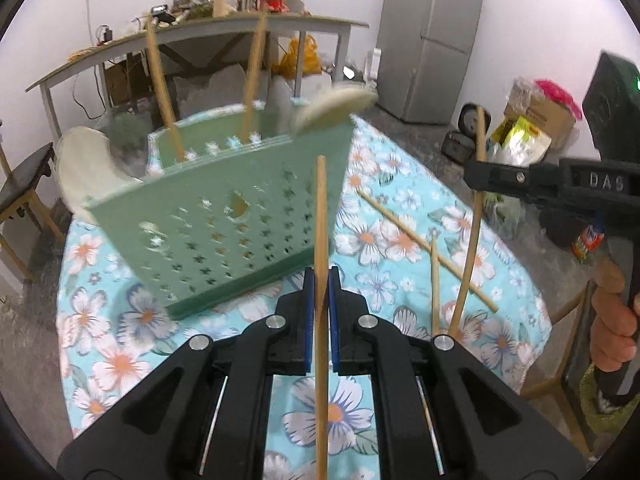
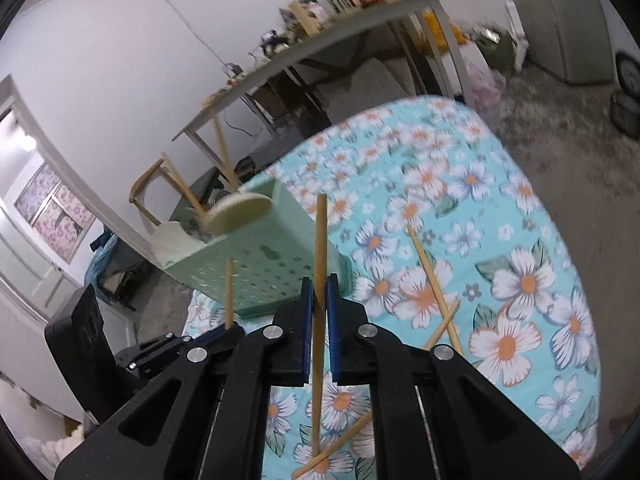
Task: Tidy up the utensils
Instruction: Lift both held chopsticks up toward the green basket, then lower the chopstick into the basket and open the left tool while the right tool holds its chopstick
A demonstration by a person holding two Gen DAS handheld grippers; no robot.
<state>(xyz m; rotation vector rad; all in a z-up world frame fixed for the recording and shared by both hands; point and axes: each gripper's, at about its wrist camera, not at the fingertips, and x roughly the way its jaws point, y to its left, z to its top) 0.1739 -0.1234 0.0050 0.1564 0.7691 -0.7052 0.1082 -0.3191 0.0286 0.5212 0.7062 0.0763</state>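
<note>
My left gripper (image 1: 320,288) is shut on a wooden chopstick (image 1: 321,208) that stands nearly upright between its blue pads, in front of the perforated green basket (image 1: 224,216). Two chopsticks (image 1: 160,88) and a pale round spoon (image 1: 336,106) stick out of the basket. At the right, my right gripper (image 1: 478,174) grips another chopstick (image 1: 472,248). In the right wrist view, the right gripper (image 2: 319,292) is shut on its chopstick (image 2: 320,232), just right of the basket (image 2: 256,264). The left gripper (image 2: 226,330) holds its stick (image 2: 228,292) at lower left.
Loose chopsticks (image 1: 424,248) (image 2: 432,276) lie crossed on the floral tablecloth (image 2: 520,240) to the right of the basket. A hand (image 1: 612,320) holds the right gripper's handle. Behind stand a cluttered grey table (image 1: 224,26), a fridge (image 1: 432,40) and a wooden chair (image 2: 160,188).
</note>
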